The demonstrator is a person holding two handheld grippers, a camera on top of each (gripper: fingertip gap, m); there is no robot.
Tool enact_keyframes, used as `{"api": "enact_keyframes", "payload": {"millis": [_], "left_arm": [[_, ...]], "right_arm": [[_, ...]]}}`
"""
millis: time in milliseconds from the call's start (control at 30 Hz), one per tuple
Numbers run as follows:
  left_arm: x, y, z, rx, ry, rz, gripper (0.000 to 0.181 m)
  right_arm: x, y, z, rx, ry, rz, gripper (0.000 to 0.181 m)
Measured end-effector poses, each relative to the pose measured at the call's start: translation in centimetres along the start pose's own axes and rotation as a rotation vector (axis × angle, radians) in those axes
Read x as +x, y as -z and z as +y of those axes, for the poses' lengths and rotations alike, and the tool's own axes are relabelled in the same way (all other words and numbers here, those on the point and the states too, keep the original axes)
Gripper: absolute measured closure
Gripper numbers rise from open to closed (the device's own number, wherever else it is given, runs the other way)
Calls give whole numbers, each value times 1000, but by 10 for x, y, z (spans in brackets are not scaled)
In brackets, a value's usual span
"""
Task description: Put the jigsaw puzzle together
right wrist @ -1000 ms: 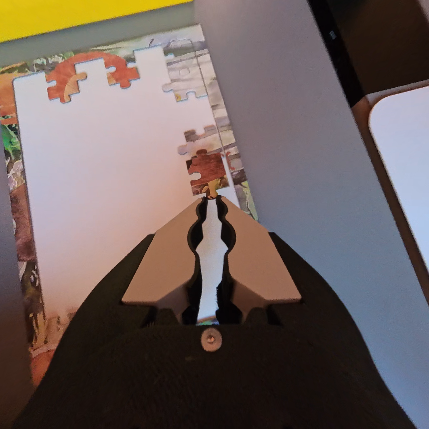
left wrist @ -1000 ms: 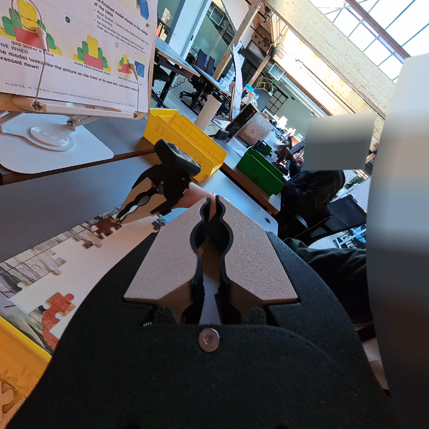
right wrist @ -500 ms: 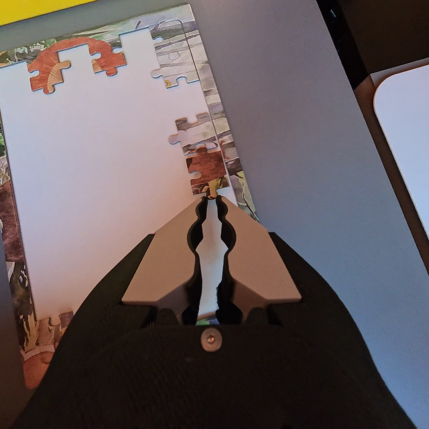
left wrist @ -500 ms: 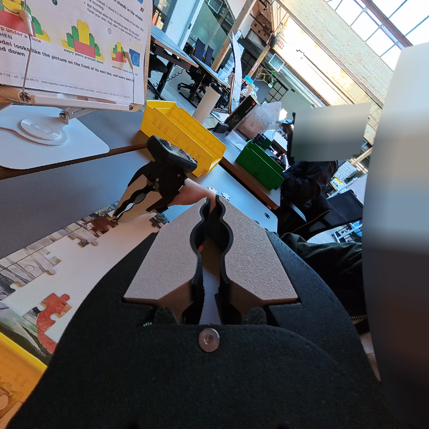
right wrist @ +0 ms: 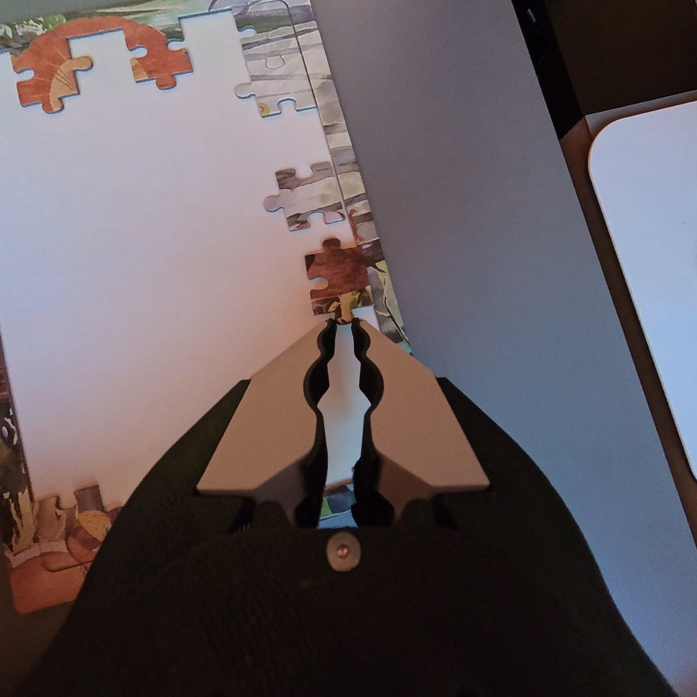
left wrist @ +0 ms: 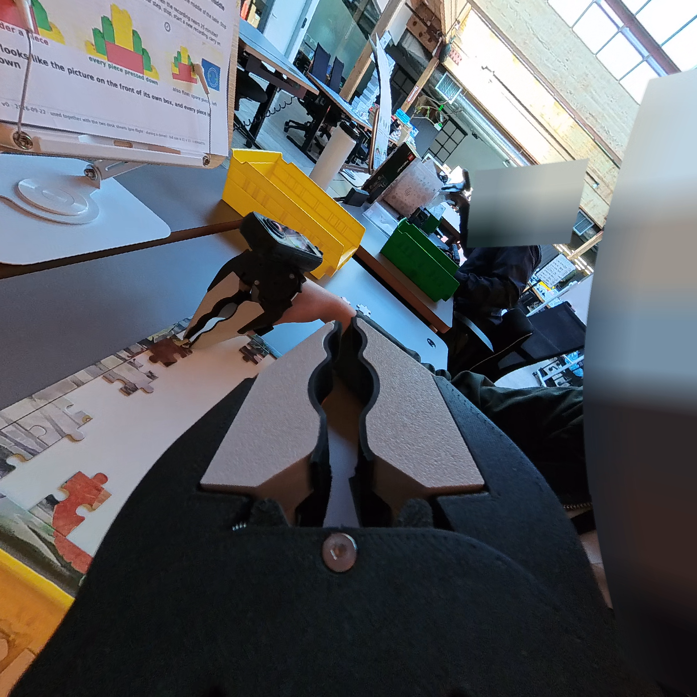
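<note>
The puzzle board lies on the grey table with a white middle and pieces set along its borders. My right gripper is shut on the lower tab of a brown-red puzzle piece. The piece lies flat against the board's right border, just below a grey piece. The left wrist view shows the same right gripper touching down on that piece. My left gripper is shut and empty, held above the board's near side. An orange-red piece lies near it.
A yellow bin with loose pieces is at the lower left. An instruction sheet stands on a white base, which also shows in the right wrist view. Behind are a yellow bin, a green bin and a seated person. Spacing between my two grippers at the tips: around 30 centimetres.
The right gripper has shifted slightly with the brown-red piece, and a small gap now shows between it and the grey piece. The left gripper has drifted a little and stays shut.
</note>
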State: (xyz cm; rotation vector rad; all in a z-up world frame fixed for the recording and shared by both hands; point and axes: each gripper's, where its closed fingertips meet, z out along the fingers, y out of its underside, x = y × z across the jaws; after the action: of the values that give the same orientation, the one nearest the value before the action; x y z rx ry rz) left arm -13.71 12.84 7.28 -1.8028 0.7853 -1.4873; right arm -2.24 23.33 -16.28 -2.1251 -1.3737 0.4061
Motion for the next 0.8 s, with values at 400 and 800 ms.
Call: {"api": "enact_keyframes", "payload": {"millis": [400, 800], "left_arm": [[1, -2, 3, -21, 7, 6, 178], [-3, -6, 8, -45, 31, 13, 176]], "right_arm": [[-3, 0, 0, 15, 53, 0, 168], [-6, -1, 1, 59, -11, -65, 178]]}}
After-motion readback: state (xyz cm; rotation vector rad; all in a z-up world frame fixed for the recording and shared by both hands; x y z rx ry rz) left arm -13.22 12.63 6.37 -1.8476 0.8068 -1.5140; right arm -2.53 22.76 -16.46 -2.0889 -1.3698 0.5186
